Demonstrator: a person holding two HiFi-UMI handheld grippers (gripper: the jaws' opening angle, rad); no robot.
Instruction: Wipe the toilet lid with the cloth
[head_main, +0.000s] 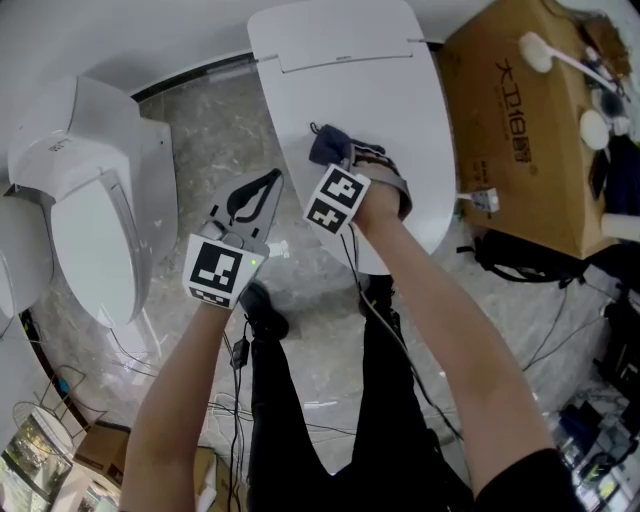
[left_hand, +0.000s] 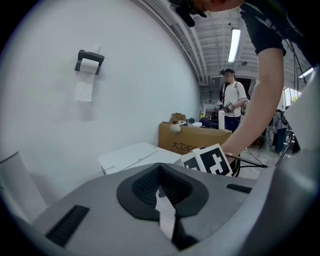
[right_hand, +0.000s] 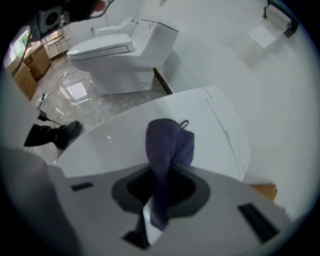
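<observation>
The right tool (head_main: 347, 157) is clamped on a dark blue cloth (head_main: 327, 144), a fold of it pinched between its jaws and the rest resting on the middle of the white toilet lid (head_main: 340, 80). The left tool (head_main: 270, 181) hangs just off the lid's left edge, jaws closed together on nothing. A second toilet (head_main: 90, 200) stands farther left of the lid, and a cardboard box (head_main: 520, 120) stands to its right.

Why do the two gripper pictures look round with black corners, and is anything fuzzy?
Left gripper view: the wide-angle lens bulges the picture and darkens the corners, and the ceiling light glares white. Right gripper view: the same round bulge, and the purple cloth near the lens looks a little soft. Head view: sharp and evenly lit, with the toilet lid bright.
</observation>
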